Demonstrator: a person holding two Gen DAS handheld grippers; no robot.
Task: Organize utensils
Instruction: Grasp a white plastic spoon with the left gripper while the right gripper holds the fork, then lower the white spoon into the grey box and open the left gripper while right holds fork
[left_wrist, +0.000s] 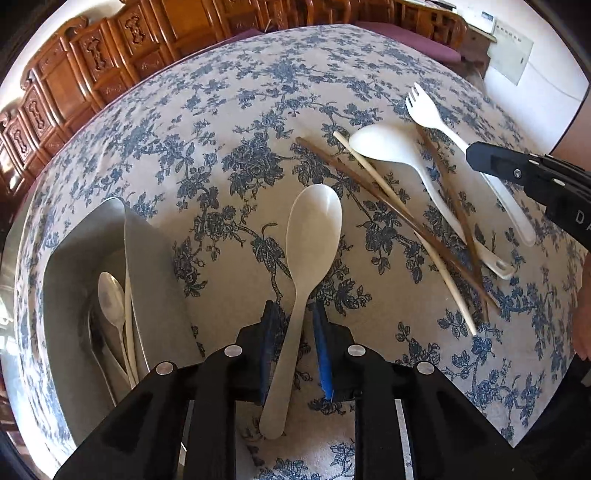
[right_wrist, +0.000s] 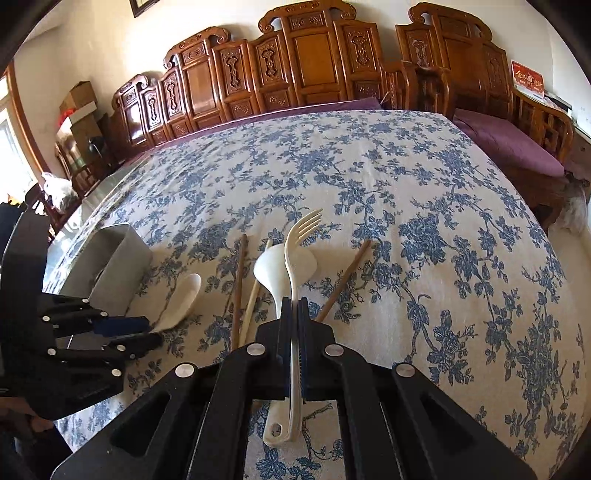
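A large white spoon (left_wrist: 310, 251) lies on the floral cloth, its handle between the fingers of my left gripper (left_wrist: 295, 332), whose jaws stand apart beside it. My right gripper (right_wrist: 294, 317) is shut on the handle of a white fork (right_wrist: 295, 258), which lies over a white ladle-like spoon (right_wrist: 273, 269). Wooden chopsticks (left_wrist: 399, 218) lie crossed under these. A grey metal holder (left_wrist: 92, 258) at the left has spoons and a chopstick inside. The right gripper shows in the left wrist view (left_wrist: 476, 157), and the left gripper in the right wrist view (right_wrist: 155, 328).
The table (right_wrist: 369, 166) is covered by a blue floral cloth. Carved wooden chairs (right_wrist: 295, 66) line its far side, with a purple-cushioned bench (right_wrist: 509, 147) at the right. Boxes (right_wrist: 79, 103) stand at the far left.
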